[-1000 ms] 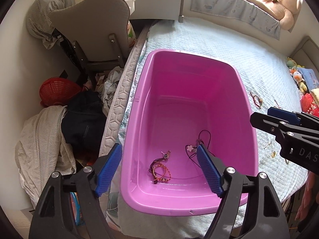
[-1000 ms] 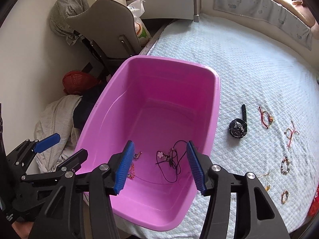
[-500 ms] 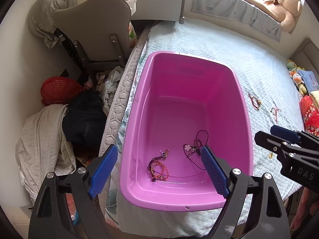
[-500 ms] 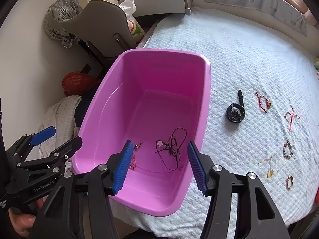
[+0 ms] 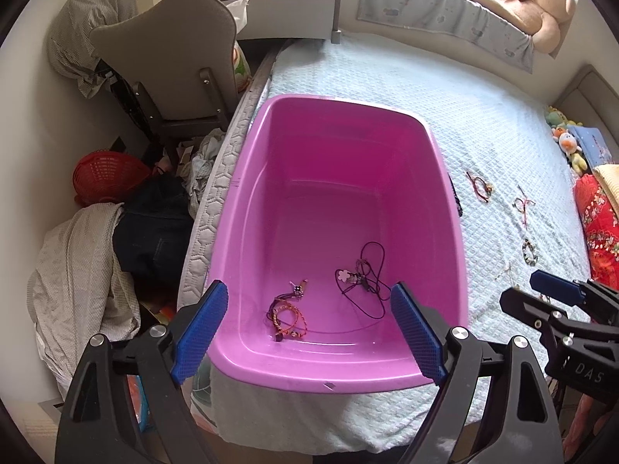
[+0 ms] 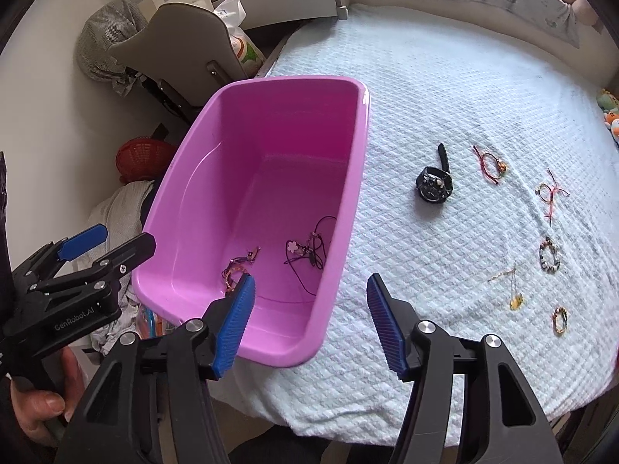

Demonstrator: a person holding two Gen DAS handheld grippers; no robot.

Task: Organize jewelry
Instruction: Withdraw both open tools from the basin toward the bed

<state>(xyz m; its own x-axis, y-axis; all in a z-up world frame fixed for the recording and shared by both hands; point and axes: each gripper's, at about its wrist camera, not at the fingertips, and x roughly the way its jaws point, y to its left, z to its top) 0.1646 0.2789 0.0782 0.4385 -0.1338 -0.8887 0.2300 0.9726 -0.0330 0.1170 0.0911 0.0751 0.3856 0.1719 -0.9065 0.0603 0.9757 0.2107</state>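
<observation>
A pink plastic bin (image 5: 340, 381) (image 6: 348, 201) stands on the bed near its left edge. A black cord necklace with a flower charm (image 5: 363, 274) (image 6: 309, 251) and a braided bracelet (image 5: 288, 315) (image 6: 234, 270) lie in it. On the bedspread to its right lie a black watch (image 6: 434, 185), red string bracelets (image 6: 489, 162) (image 5: 479, 185), a beaded bracelet (image 6: 549, 256) and small gold pieces (image 6: 514, 297). My left gripper (image 5: 307, 330) is open and empty before the bin's near rim. My right gripper (image 6: 309, 319) is open and empty over the bin's near right corner.
A grey chair (image 5: 170, 54), a red basket (image 5: 108, 170) and heaps of clothes (image 5: 89, 263) fill the floor left of the bed. Soft toys (image 5: 541, 4) and a red cushion (image 5: 597, 224) sit at the bed's far and right sides.
Both grippers have drawn back from the bin and risen. The right gripper has also swung right, bringing the jewelry on the bedspread into fuller view. Both stay open.
</observation>
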